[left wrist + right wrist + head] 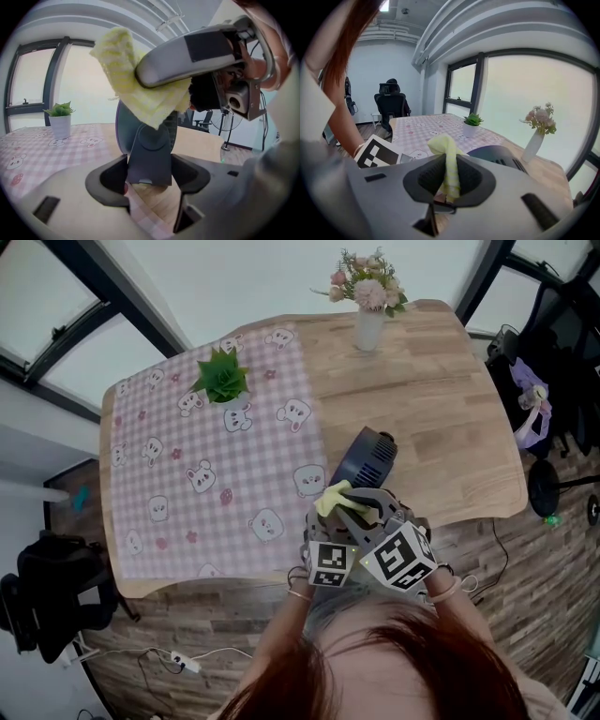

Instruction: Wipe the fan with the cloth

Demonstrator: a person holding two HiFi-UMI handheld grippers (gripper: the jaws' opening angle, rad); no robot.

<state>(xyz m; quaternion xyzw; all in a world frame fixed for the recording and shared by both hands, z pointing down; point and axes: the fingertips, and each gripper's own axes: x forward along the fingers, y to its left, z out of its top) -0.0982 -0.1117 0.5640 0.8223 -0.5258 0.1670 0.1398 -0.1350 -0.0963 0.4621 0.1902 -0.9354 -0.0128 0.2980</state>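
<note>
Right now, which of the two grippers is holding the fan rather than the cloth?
The left gripper: its jaws clamp the dark stand of the fan. The right gripper pinches the yellow cloth instead.

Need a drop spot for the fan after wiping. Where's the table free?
Free: bare wood right of the fan, between the vase and the table's near edge; also the checked tablecloth in front of the potted plant. Crowded: the near edge by the fan, where the left claw grips its stand and the right claw holds the yellow cloth.
</note>
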